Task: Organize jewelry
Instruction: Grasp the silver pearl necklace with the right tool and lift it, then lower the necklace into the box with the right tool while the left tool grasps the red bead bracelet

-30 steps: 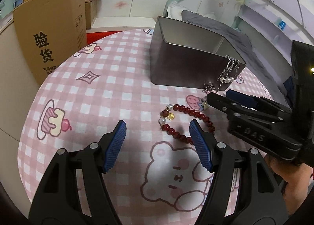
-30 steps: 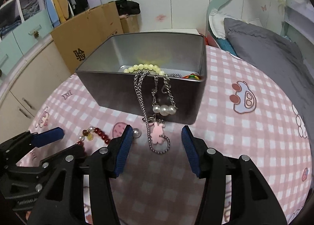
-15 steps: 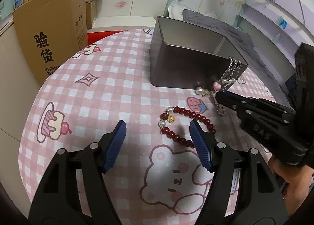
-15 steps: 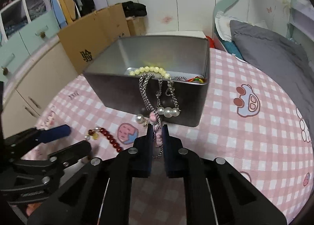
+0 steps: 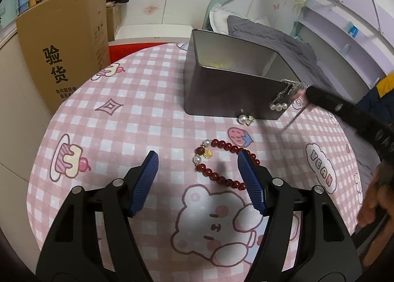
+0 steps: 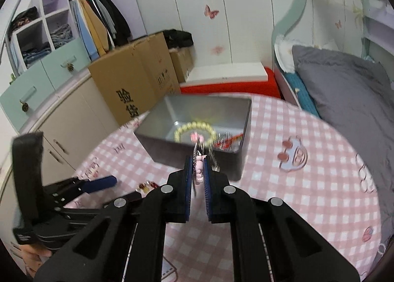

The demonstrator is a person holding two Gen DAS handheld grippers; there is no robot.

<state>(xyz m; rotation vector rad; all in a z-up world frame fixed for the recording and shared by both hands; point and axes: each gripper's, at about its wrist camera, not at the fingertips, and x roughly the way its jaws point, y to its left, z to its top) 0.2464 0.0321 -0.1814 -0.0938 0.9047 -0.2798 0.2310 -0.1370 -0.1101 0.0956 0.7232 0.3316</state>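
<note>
A grey metal box point(image 5: 229, 90) point(image 6: 236, 159) stands on the pink checked table. My right gripper point(image 6: 198, 171) is shut on the pink charm of a silver chain necklace point(image 6: 199, 167) and holds it lifted near the box's front rim; the chain with three pearls point(image 5: 279, 104) hangs over the box corner. A yellow bead bracelet point(image 6: 194, 128) lies inside the box. My left gripper point(image 5: 197, 171) is open above the table, with a red bead bracelet point(image 5: 221, 164) lying between its fingers. A loose pearl earring point(image 5: 243, 119) lies by the box.
A cardboard box point(image 5: 61, 60) stands beyond the table's left edge. A bed with a grey pillow point(image 6: 344, 90) lies to the right. Cabinets and a wardrobe point(image 6: 61, 48) stand at the back left.
My right gripper closed on the necklace's pink charm and lifted it up toward the box rim. My left gripper stayed open over the red bracelet.
</note>
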